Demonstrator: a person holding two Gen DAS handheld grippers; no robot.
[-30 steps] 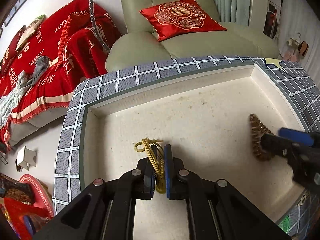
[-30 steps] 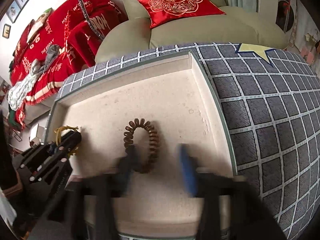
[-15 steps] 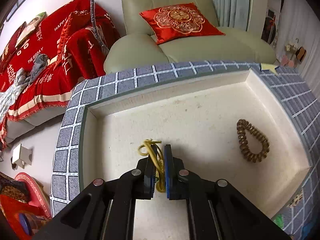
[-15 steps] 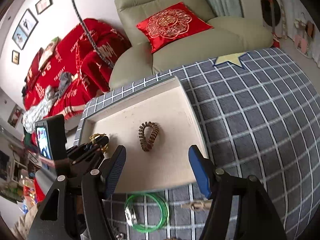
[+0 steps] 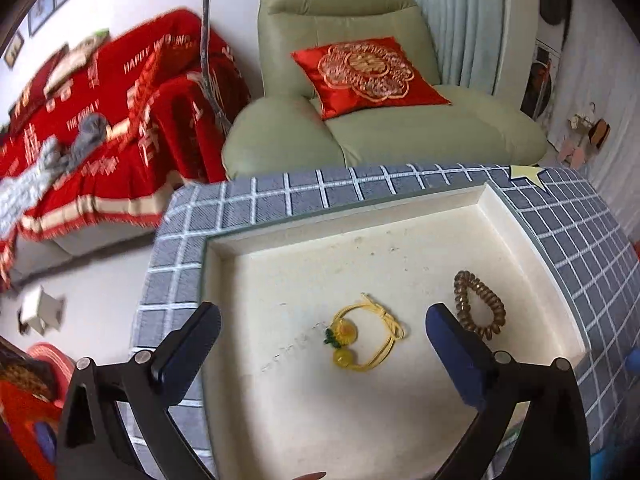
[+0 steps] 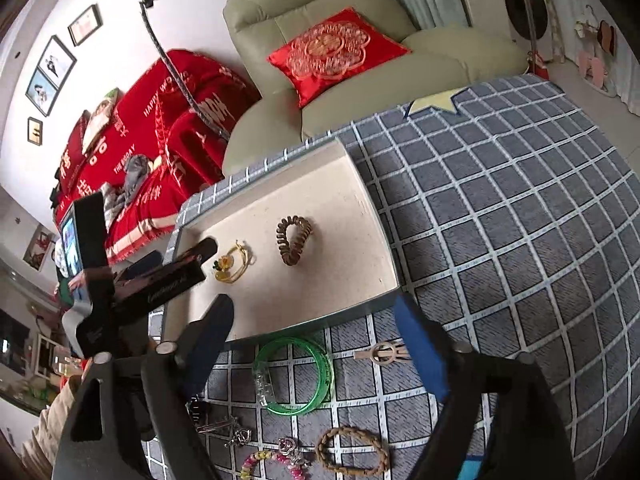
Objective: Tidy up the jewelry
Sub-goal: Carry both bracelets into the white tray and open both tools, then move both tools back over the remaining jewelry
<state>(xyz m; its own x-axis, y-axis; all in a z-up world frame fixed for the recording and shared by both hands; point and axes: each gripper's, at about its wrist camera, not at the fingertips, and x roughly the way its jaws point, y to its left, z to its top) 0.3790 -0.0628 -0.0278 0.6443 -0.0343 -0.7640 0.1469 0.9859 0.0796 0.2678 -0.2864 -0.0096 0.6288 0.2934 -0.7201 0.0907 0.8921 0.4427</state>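
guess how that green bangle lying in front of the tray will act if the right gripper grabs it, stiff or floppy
The green bangle keeps a clean round hoop, so probably stiff. It looks thin and translucent, likely light. Its glossy rim may slip between the pads.

left gripper and right gripper, jaws just opened wide

Black angular left claw and right claw, blue pads, silver screws, tan sleeve.

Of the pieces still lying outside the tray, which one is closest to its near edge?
The green bangle: it lies just below the tray rim, while the braided brown bracelet and pink bead bracelet lie farther back.
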